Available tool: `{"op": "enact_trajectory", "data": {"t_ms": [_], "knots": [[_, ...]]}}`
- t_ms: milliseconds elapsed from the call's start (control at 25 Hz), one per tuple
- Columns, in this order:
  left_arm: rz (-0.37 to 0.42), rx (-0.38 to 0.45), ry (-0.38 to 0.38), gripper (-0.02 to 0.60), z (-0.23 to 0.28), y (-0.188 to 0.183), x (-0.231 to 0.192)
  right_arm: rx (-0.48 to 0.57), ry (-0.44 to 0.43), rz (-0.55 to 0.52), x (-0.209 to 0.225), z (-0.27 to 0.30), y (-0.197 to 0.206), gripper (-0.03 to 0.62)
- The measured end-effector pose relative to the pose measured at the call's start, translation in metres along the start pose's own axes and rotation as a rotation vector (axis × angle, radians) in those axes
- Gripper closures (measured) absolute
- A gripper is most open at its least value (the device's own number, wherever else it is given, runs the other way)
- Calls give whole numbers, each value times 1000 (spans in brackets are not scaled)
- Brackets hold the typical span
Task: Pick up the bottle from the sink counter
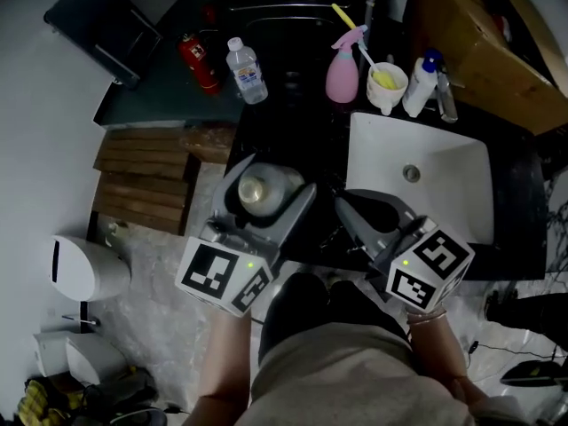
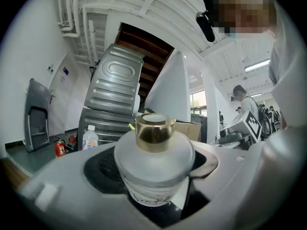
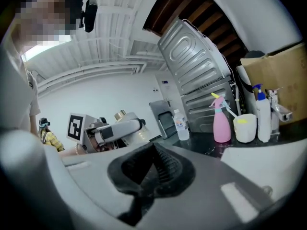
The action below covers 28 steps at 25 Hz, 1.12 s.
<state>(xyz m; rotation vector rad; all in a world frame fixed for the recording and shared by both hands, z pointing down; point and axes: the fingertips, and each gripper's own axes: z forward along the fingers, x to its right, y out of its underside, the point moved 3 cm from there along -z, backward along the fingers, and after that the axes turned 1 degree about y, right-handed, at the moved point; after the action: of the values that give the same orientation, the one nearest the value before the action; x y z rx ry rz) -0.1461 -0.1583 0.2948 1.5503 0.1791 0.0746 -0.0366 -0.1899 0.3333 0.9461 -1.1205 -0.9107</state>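
Holding the squat frosted glass bottle with a gold cap (image 2: pixel 153 162), the left gripper (image 1: pixel 262 193) has both jaws pressed against the bottle's sides. The bottle is wedged between them, cap pointing towards the ceiling. From the head view it seems to hang at the near edge of the dark sink counter (image 1: pixel 293 114), no longer resting on it, so the pick looks essentially done. At most, carrying it clear is left. The right gripper (image 3: pixel 152 169) is clenched on nothing, idle just beside the white basin (image 1: pixel 426 185). A clear plastic water bottle (image 1: pixel 246 70) and a pink spray bottle (image 1: pixel 343 71) stand untouched at the back of the counter.
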Motion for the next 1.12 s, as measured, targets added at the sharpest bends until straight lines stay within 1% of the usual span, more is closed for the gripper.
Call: {"op": "enact_trajectory", "data": {"t_ms": [80, 280, 400, 640, 840, 1120], "knots": [[5, 23, -11, 232, -11, -6, 4, 8, -13, -7, -5, 0, -3, 591], [-43, 100, -25, 233, -35, -19, 9, 20, -58, -41, -20, 5, -11, 591], [-58, 127, -25, 232, -45, -23, 13, 25, -70, -52, -26, 5, -15, 591], [-78, 111, -46, 233, -56, -12, 15, 25, -68, -61, -26, 5, -16, 591], [-101, 94, -86, 233, -64, -3, 12, 18, -56, -80, -22, 0, -19, 591], [-106, 95, -81, 233, -63, 2, 14, -1, -65, -105, -23, -1, -16, 591]]}}
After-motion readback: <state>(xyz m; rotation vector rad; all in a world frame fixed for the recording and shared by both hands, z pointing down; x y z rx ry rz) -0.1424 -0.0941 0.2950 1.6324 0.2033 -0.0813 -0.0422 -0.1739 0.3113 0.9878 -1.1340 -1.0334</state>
